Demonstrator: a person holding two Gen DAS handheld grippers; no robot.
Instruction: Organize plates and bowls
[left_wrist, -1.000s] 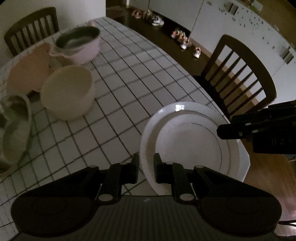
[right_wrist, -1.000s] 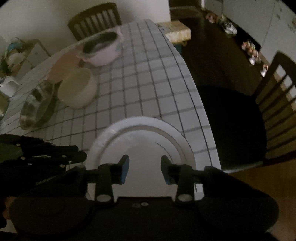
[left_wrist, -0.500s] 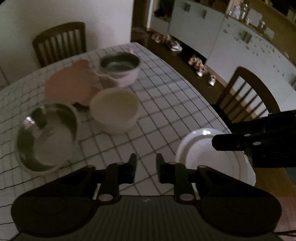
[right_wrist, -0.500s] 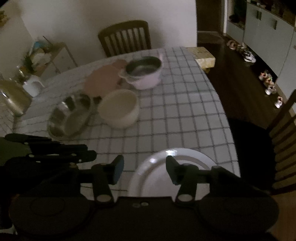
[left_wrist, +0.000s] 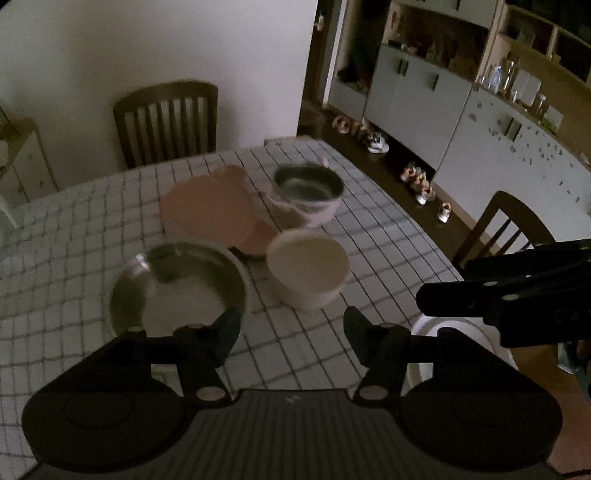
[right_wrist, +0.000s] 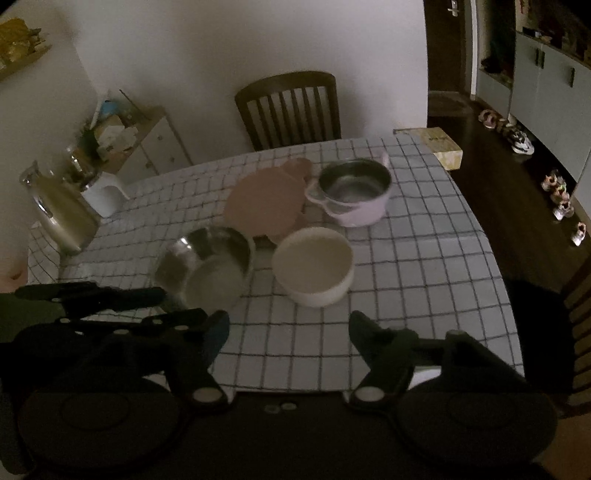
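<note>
Frankly, no brand or label could be read anywhere: the yellowish box (right_wrist: 439, 147) at the table's far corner bore a dark mark too small and blurred to make out.

On the checked tablecloth (right_wrist: 424, 266) four pieces sat grouped near the middle: a steel bowl (right_wrist: 207, 269), a cream bowl (right_wrist: 314, 266) just beside it, a pink plate (right_wrist: 264, 203) behind both, and a lilac pot with a steel inside (right_wrist: 352, 192) touching the plate's right edge. The white plate (left_wrist: 450, 328) lay at the near table edge, mostly hidden behind the right gripper (left_wrist: 436, 301) in the left wrist view.

Compared with a second earlier, both cameras stood higher and farther back from the white plate. Then it had filled the foreground of both views, with each gripper's fingers right at its rim; now only a sliver showed in the left view, and the whole cluster of bowls, the far chair (right_wrist: 291, 107) and the wall were in sight.

The left gripper (left_wrist: 291, 328) had just been opening, its jaws now moderately wide with nothing between them. The right gripper (right_wrist: 288, 332) had likewise just been opening and stood wide, empty, above bare tablecloth. The left gripper's dark arms crossed the lower left of the right view.
</note>
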